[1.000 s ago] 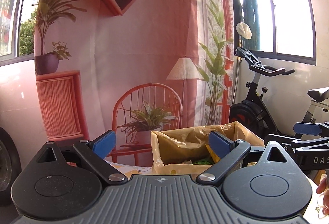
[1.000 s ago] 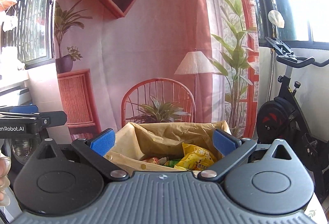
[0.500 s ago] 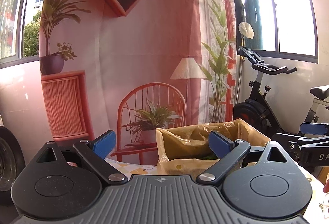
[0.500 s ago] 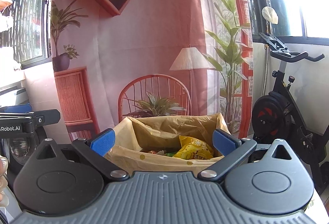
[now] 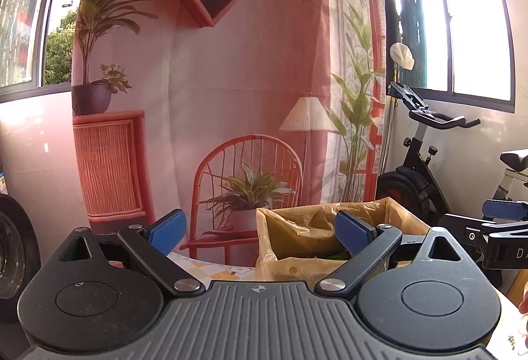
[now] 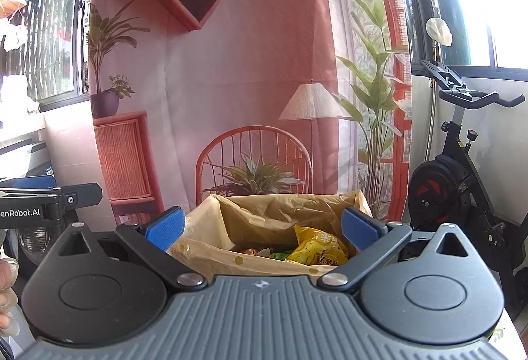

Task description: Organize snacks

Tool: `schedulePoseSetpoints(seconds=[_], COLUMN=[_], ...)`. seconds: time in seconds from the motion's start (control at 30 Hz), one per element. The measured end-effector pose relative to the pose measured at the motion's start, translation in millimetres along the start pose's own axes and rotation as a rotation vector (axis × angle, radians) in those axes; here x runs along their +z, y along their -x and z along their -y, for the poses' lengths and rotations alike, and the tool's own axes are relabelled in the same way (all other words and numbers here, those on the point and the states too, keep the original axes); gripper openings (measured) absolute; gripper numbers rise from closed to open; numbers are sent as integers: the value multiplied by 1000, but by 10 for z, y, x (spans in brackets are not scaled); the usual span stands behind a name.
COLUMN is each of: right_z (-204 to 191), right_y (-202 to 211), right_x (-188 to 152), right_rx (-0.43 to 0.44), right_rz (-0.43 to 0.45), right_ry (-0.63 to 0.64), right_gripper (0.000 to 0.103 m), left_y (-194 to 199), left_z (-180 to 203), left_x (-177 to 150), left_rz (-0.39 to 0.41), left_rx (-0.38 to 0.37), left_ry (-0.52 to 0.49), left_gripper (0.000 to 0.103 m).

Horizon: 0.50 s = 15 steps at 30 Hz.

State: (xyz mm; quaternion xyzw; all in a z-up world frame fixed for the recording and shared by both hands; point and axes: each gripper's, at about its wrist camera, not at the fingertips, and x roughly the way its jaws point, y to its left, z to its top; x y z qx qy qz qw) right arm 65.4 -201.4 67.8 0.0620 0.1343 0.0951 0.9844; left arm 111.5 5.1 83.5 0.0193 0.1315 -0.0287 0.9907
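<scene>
Behind the work area hangs a printed backdrop [image 6: 250, 69] showing a shelf, a lamp and a rattan chair; an exercise bike [image 6: 462, 168] stands to the right of it. On the counter [image 5: 211, 270], which carries a patterned cloth, sits a box lined with a yellow bag [image 6: 274, 221]. Snacks are visible inside the bag: a yellow snack packet [image 6: 316, 247] lies toward the right, with a green wrapper and a reddish one just beside it, partly hidden by the near rim. The right gripper [image 6: 262, 229] is held level in front of the box, jaws spread wide, with nothing between them. The left gripper [image 5: 260, 229] is held to the left of the box, jaws likewise wide apart and empty. No loose snack is visible on the small part of the counter that shows; most of the surface is hidden behind the gripper bodies. Judged from this, several snacks are already stowed and the task appears well advanced or complete, though whether items remain outside the box cannot be told.
</scene>
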Motion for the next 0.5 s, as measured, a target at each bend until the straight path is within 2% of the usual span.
schedulePoseSetpoints(seconds=[0.5], right_z=[-6], right_y=[-34], right_x=[-4], right_rx=[7], right_rz=[-9], right_ry=[6], right_gripper=[103], left_y=[-2], left_z=[-4], left_x=[-19], left_rz=[4], left_rx=[12], left_ry=[12], left_gripper=[98])
